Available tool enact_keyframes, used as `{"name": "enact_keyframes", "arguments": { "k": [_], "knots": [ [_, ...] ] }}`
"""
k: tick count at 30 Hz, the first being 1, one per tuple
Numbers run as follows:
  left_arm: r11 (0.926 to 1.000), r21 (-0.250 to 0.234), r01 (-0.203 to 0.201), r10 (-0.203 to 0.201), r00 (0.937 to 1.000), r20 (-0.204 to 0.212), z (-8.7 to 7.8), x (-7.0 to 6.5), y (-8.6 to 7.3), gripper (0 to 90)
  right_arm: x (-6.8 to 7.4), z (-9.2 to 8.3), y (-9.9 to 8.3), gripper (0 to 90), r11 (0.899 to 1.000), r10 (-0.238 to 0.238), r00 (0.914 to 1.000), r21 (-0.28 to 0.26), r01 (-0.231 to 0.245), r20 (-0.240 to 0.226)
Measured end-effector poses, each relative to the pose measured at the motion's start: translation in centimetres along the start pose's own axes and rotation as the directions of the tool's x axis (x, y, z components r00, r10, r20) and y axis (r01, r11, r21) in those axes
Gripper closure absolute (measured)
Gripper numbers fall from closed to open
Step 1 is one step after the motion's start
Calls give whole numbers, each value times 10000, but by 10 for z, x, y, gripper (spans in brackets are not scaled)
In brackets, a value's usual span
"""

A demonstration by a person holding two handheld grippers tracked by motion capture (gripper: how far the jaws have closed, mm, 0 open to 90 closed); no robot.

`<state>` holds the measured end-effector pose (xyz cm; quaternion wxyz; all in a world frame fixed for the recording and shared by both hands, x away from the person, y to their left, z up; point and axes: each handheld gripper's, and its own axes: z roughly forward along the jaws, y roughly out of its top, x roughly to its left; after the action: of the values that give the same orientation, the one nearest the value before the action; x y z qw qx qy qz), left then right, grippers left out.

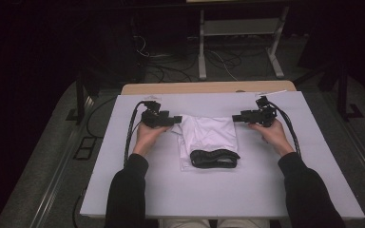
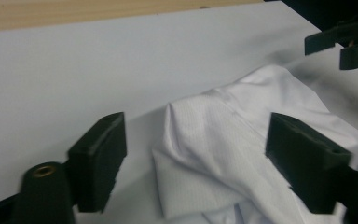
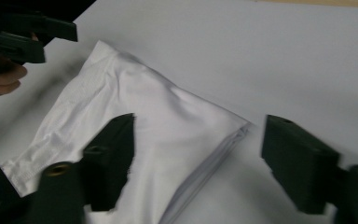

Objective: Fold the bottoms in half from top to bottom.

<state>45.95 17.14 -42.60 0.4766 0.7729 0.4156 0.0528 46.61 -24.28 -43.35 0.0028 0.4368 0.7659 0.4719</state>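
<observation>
A white folded garment [image 1: 208,135] lies in the middle of the white table top [image 1: 171,190], its black waistband [image 1: 215,157] at the near end. My left gripper [image 1: 177,118] rests at the garment's far left corner, jaws open. In the left gripper view the jaws of the left gripper [image 2: 193,135] stand wide on either side of the cloth [image 2: 223,158] without pressing it. My right gripper [image 1: 236,117] sits at the far right corner, also open. In the right gripper view the right gripper [image 3: 198,140] straddles the garment's folded edge [image 3: 158,121], pads apart from it.
A bare wooden strip [image 1: 209,87] runs along the table's far edge. Behind it on the dark floor stand a metal frame [image 1: 240,42] and loose cables [image 1: 171,66]. Dark sleeves [image 1: 128,190] come in from the near edge.
</observation>
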Motion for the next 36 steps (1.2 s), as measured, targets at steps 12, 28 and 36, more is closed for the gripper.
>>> {"name": "enact_keyframes", "arguments": {
  "k": [12,28,36],
  "knots": [
    [9999,19,-142,141,9994,327,-22,-11,-8,0,10,-25,-10,0,9997,-237,9970,-22,239,739],
    [9987,-368,-348,344,9993,-112,-63,-21,-31,0,28,-64,-33,0,9969,-589,9959,-481,623,683],
    [9961,-679,-563,547,9982,-264,-79,-27,-43,0,43,-78,-45,0,9929,-884,9932,-725,939,764]
  ]
}}
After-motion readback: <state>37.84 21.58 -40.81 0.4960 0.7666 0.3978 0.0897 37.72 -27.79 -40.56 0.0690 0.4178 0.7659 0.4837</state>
